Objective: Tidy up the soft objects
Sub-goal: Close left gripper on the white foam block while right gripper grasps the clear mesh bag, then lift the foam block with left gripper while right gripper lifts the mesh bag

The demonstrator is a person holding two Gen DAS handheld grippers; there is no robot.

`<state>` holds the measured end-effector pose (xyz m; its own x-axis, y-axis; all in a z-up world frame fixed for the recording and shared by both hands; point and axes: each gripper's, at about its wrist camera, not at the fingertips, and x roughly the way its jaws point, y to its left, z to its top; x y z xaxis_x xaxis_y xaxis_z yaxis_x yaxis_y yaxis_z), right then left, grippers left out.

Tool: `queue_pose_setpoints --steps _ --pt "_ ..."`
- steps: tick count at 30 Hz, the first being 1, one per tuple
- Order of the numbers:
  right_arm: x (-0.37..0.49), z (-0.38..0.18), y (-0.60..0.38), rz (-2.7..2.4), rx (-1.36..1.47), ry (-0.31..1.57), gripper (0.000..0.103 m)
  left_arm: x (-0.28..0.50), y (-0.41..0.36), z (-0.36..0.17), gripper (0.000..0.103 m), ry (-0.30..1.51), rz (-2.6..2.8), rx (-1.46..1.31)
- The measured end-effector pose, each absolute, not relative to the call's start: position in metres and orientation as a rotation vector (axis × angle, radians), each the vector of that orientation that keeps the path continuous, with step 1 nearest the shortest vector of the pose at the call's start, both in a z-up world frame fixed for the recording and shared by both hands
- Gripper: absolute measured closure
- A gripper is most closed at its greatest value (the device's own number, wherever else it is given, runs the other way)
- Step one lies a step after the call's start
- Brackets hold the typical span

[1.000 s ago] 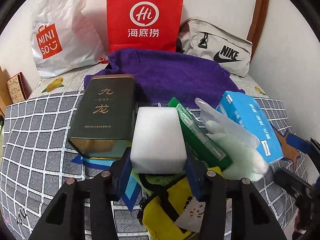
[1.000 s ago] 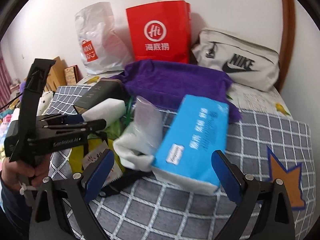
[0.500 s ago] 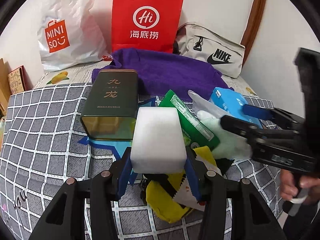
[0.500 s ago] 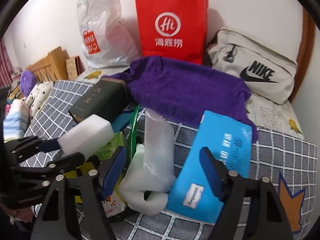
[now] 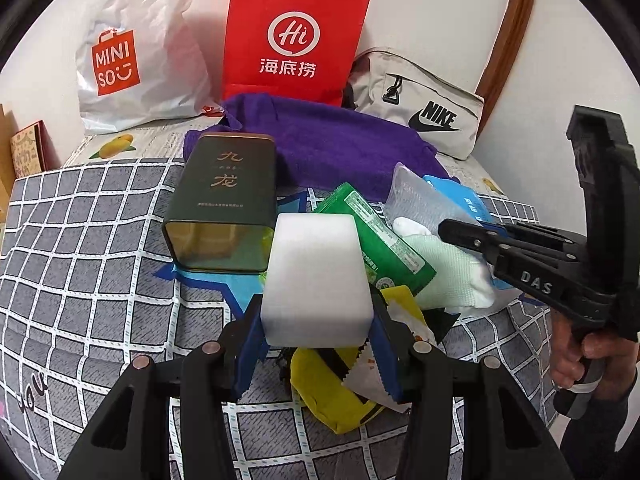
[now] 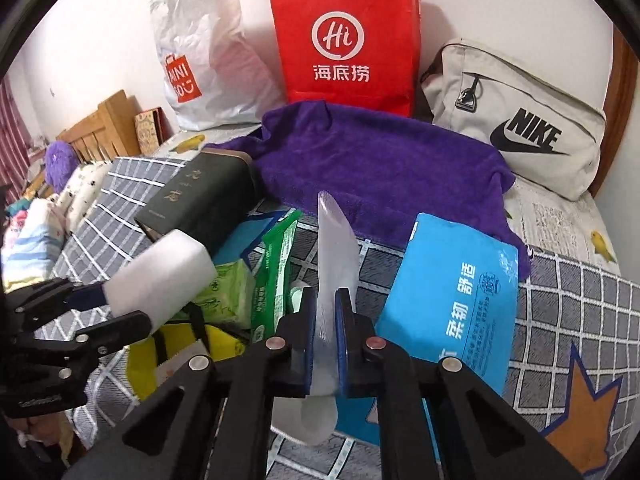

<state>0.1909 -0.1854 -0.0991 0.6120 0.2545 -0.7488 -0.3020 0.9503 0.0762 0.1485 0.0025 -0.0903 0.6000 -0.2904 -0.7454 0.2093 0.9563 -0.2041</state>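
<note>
Overall, one bed with a grey grid-pattern cover [image 5: 80, 264] carried everything. Against the wall stood three bags: one white plastic Miniso bag [image 5: 132, 52], one red paper Hi bag [image 5: 296, 40], and one beige Nike pouch [image 5: 420, 104]. One purple towel [image 5: 340, 144] lay spread in front of them. One dark green rectangular tin [image 5: 228, 200] lay flat just beside the towel. One blue soft tissue pack [image 6: 452, 292] leaned at the right of the pile in the right wrist view. One white foam block [image 5: 316, 280] sat clenched between the pads of the left gripper [image 5: 316, 336], above the pile. One green flat sachet [image 5: 376, 236] lay just beside the block, one pale green knitted glove [image 5: 452, 276] beyond it, and one yellow fabric item [image 5: 328, 392] below the left gripper.

One clear plastic pouch [image 6: 336, 248] stood upright, grasped edge-on by the right gripper [image 6: 325, 336].

Versus one second before: the right gripper's jaws had just been closing, from wide around the pouch and tissue pack to pinching the pouch alone. The right gripper had also come into the left wrist view at its right edge, with a hand [image 5: 580, 356] on its handle. The left grip on the foam block was unchanged.
</note>
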Motion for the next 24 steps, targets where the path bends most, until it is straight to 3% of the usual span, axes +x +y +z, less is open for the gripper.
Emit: queue_pose_setpoints --steps 24 --pt "0.173 -0.056 -0.201 0.306 -0.005 0.783 0.099 0.151 0.013 -0.051 0.056 0.831 -0.304 -0.124"
